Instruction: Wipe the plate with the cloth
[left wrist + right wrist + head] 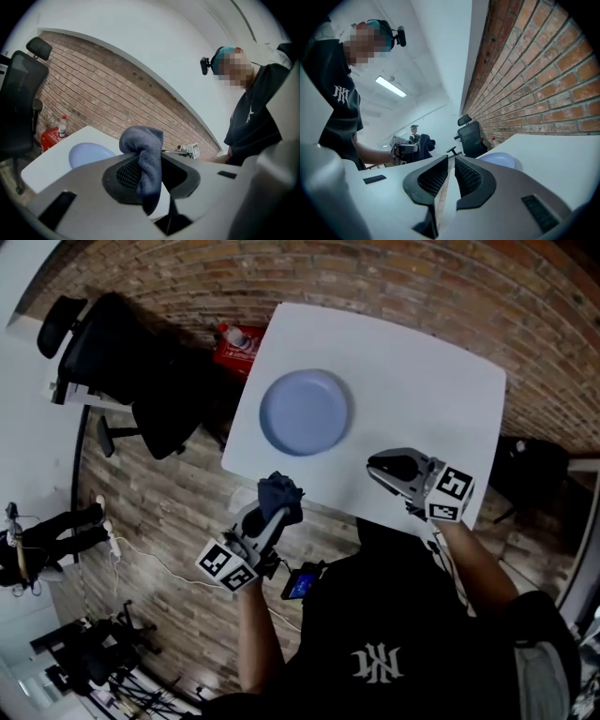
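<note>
A round light-blue plate (305,412) lies on the white table (422,399), toward its left side; it also shows in the left gripper view as the plate (88,154) and in the right gripper view as the plate (500,161). My left gripper (274,509) is off the table's near-left edge, shut on a dark blue cloth (279,490). The cloth (144,161) bunches up between the jaws and hangs down. My right gripper (377,469) hovers at the table's near edge, right of the plate. Its jaws (451,163) are shut, with nothing between them.
A black office chair (141,381) stands left of the table by the brick wall. A red case with a bottle (234,345) sits on the floor at the table's far-left corner. Cables and gear (84,652) lie on the wood floor at the lower left.
</note>
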Demonstrator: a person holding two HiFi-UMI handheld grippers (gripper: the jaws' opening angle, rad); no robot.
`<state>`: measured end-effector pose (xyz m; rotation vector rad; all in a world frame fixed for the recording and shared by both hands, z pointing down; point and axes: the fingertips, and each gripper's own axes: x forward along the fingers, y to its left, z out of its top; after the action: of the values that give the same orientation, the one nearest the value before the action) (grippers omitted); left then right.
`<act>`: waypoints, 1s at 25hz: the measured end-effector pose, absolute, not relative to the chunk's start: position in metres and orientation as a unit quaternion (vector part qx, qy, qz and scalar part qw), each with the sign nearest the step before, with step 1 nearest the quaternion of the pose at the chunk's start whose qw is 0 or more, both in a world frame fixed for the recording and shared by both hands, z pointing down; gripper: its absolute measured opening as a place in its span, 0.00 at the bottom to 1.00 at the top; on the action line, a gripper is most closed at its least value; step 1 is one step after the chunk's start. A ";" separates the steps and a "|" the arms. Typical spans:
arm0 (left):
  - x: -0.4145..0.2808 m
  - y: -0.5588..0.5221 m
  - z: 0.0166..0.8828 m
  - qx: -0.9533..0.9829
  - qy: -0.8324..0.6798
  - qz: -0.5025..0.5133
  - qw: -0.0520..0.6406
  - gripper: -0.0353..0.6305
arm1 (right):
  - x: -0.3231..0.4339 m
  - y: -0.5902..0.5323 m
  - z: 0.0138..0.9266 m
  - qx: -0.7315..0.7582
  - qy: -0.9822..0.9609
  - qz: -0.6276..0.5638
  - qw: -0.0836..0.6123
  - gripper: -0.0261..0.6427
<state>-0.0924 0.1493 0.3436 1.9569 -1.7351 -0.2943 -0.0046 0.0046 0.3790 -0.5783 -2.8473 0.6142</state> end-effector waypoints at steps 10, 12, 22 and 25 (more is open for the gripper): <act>-0.146 0.070 0.371 0.760 -0.565 -0.072 0.313 0.19 | -0.068 -0.062 0.423 -0.123 -0.946 0.285 0.094 0.16; -0.155 0.059 0.372 0.772 -0.547 -0.074 0.316 0.19 | -0.075 -0.063 0.435 -0.107 -0.932 0.330 0.101 0.32; -0.203 -0.015 0.418 0.830 -0.412 -0.042 0.373 0.18 | -0.115 -0.085 0.499 0.045 -0.892 0.421 0.157 0.33; -0.210 -0.030 0.435 0.833 -0.401 -0.026 0.381 0.19 | -0.128 -0.091 0.517 0.062 -0.882 0.436 0.166 0.33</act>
<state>-0.2097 -0.0300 0.4352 2.1263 -1.0230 -0.0666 -0.1284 -0.0907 0.5172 0.1777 -2.5125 1.2414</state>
